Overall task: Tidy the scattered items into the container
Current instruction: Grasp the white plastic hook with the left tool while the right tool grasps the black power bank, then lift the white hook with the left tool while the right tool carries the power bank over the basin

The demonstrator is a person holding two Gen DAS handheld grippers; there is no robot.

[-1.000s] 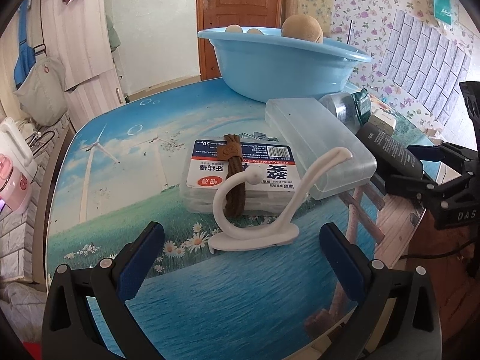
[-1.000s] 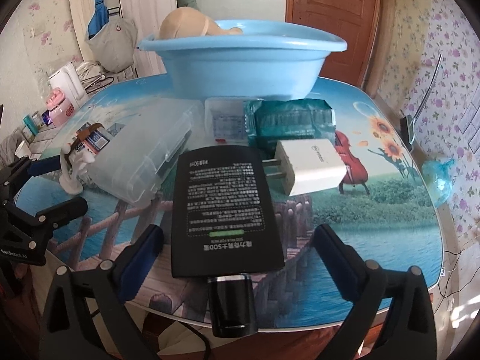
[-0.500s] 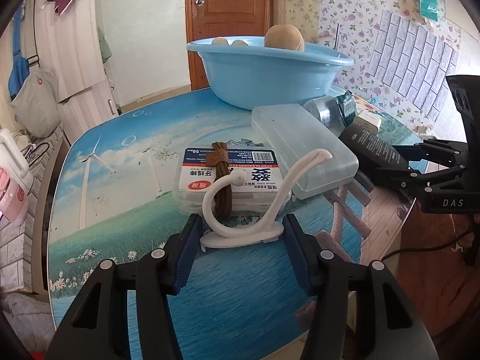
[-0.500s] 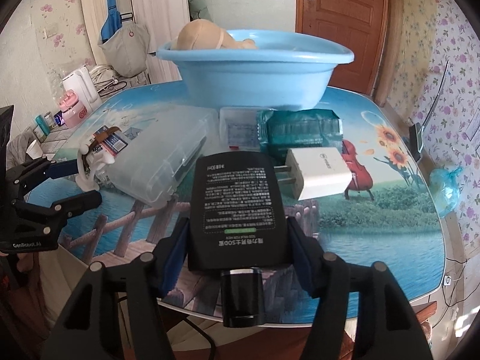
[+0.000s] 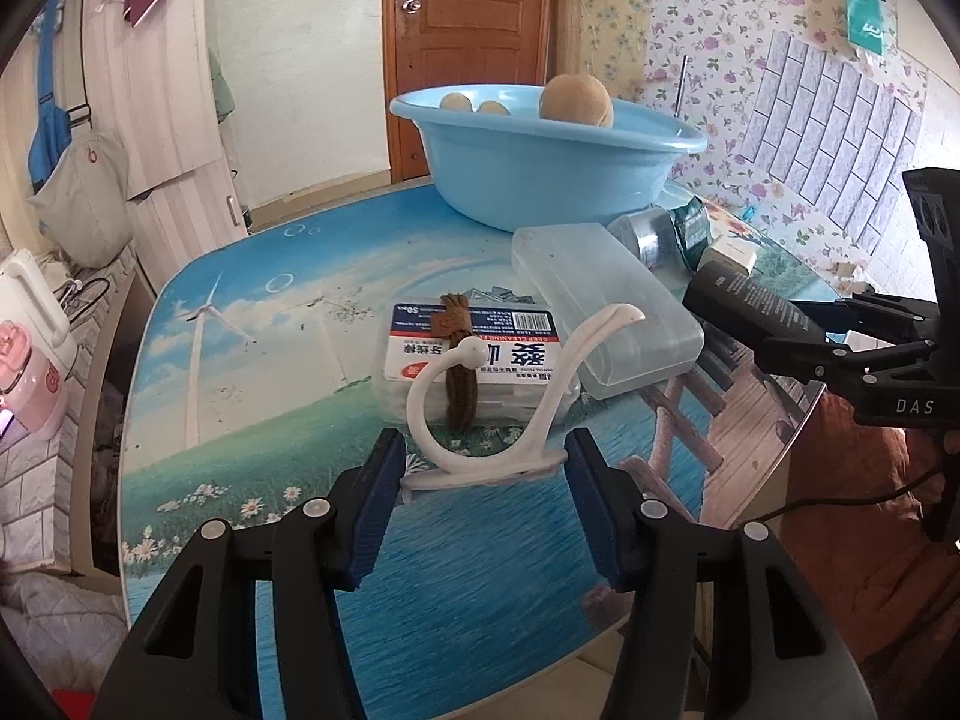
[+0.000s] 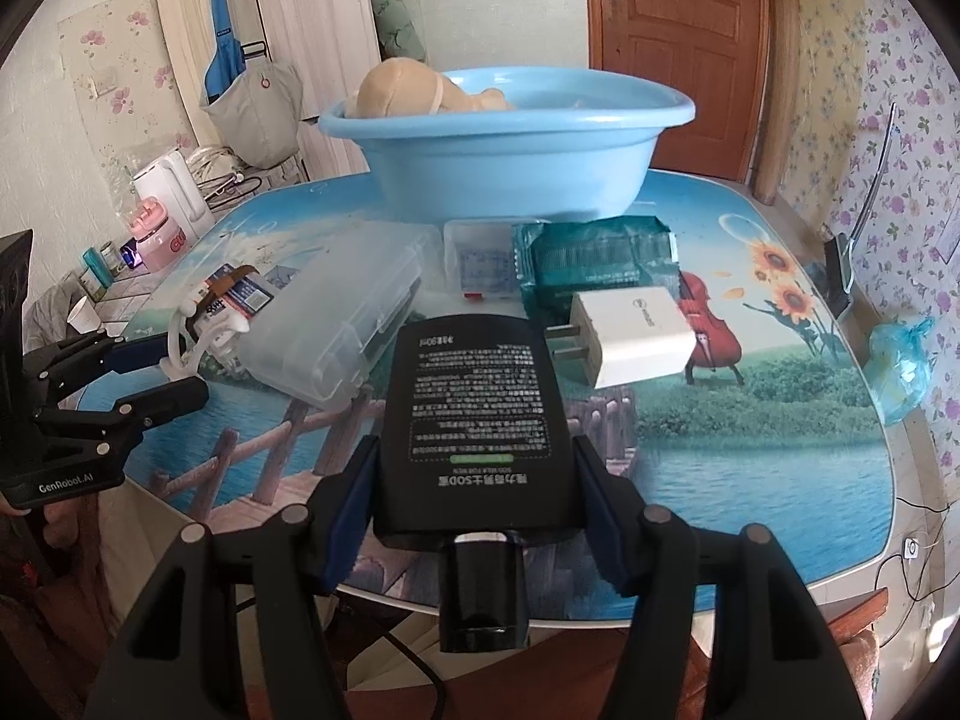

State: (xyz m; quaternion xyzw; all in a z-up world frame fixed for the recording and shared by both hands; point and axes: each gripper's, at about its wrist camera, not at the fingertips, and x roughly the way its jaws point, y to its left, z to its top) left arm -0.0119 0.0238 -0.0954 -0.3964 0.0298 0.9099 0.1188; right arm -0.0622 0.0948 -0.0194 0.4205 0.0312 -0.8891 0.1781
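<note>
Tools clamped on two items

Left tool (image 5: pixel 480 480) pinches the white hook's (image 5: pixel 510 414) base on the surface (image 5: pixel 240 360); right tool (image 6: pixel 474 498) grips the black bottle (image 6: pixel 474 414) near its cap. Blue basin (image 6: pixel 510 162) sits behind, well apart.

On my right gripper's (image 5: pixel 894 384) black body, seen from my left camera, I read "DAS". On my left gripper's (image 6: pixel 66 438) body, seen from my right camera, stands "GenRobot.AI". The floss box (image 5: pixel 474 354) lying just beyond my left jaws carries an upside-down label with "DEEP CLEANING FLOSS", "DENTAL FLOSS", "50pcs", a barcode and large Chinese characters. The black bottle (image 6: pixel 474 414) between my right jaws bears upside-down Chinese small print and "SOD"; the rest is too fine to read. The white charger (image 6: pixel 636 333) to its right has a tiny logo I cannot make out.
</note>
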